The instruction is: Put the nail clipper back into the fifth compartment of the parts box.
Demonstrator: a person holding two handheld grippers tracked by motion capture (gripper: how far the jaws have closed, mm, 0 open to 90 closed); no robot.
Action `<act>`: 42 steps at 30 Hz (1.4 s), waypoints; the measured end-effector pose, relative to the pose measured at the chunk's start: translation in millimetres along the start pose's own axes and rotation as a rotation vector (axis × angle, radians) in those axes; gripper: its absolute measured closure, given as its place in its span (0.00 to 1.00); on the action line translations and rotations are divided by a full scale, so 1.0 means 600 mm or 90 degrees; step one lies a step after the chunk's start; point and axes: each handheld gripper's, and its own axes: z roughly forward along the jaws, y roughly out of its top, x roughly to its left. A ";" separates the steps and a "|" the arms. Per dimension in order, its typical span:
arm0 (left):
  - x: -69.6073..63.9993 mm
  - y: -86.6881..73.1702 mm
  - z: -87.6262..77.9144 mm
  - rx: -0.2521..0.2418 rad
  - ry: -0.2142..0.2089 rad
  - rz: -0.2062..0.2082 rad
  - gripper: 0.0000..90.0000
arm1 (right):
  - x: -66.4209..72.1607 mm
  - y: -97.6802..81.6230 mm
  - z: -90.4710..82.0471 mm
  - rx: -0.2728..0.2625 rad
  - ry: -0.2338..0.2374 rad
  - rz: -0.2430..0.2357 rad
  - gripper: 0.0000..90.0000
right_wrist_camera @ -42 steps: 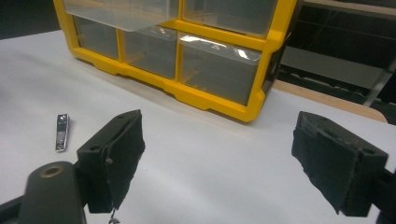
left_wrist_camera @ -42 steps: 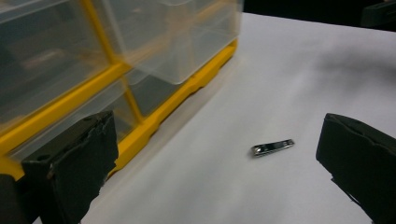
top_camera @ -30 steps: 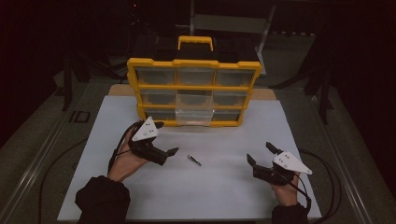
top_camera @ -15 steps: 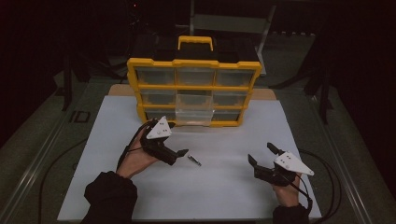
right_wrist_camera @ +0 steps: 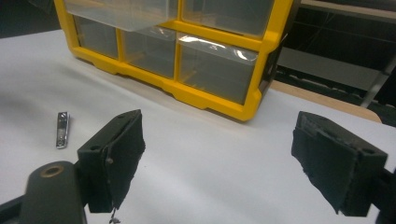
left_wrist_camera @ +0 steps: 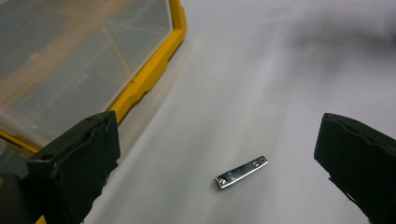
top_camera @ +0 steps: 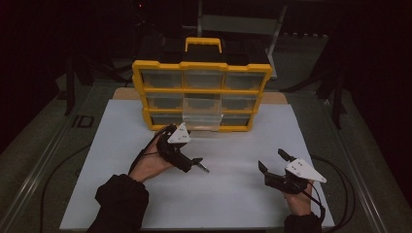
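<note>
The left tongs hung released over the white desk, their black jaws wide apart in the left gripper view. Between those jaws, flat on the desk and touching neither, lay a small metal nail clipper. From the high view the clipper showed just at the jaw tips, dim and too small to make out in detail. The left hand held the tongs from behind, with a dark sleeve cut off by the near edge.

The right tongs sat well apart toward the near right, also released, with nothing between their jaws. In the right gripper view the clipper lay far off to the left.

Beyond both stood a yellow organiser with clear drawers at the far side of the desk. One drawer in its bottom row stuck out toward the viewer. The drawers' contents were hard to make out through the hazy plastic. The surroundings were dark.
</note>
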 end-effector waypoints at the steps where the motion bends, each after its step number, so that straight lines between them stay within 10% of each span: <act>1: 0.000 0.000 0.000 0.000 0.000 0.000 0.01 | 0.000 0.000 0.000 0.001 0.000 0.001 0.19; 42: -0.002 0.003 0.069 0.146 -0.081 0.026 0.07 | 0.002 -0.003 0.003 0.007 0.006 -0.002 0.19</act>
